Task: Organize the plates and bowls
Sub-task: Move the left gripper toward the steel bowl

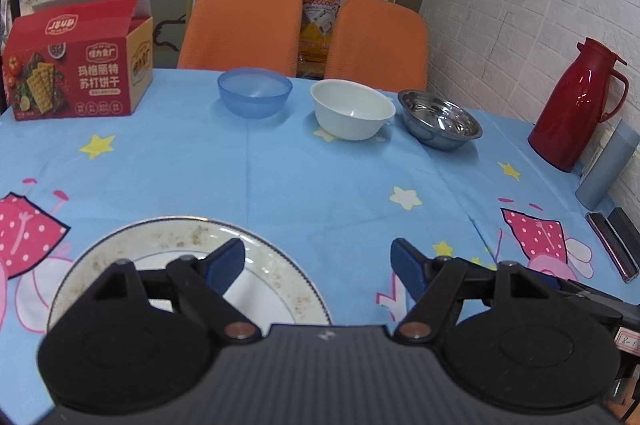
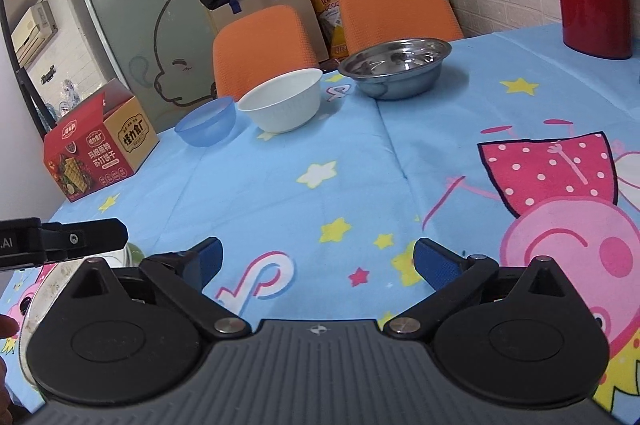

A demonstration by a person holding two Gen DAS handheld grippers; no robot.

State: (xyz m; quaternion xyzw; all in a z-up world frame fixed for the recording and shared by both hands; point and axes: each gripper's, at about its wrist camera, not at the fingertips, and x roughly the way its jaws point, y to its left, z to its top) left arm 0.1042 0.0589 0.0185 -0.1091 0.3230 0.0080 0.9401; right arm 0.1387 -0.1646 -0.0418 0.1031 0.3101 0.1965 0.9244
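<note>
Three bowls stand in a row at the far side of the table: a blue plastic bowl, a white bowl and a steel bowl. A dirty white plate lies near the front edge. My left gripper is open and empty, its left finger over the plate's right part. My right gripper is open and empty above the cloth, right of the plate, whose rim shows at the far left.
A red cracker box stands at the back left. A red thermos, a grey container and dark flat items line the right wall. Two orange chairs stand behind the table.
</note>
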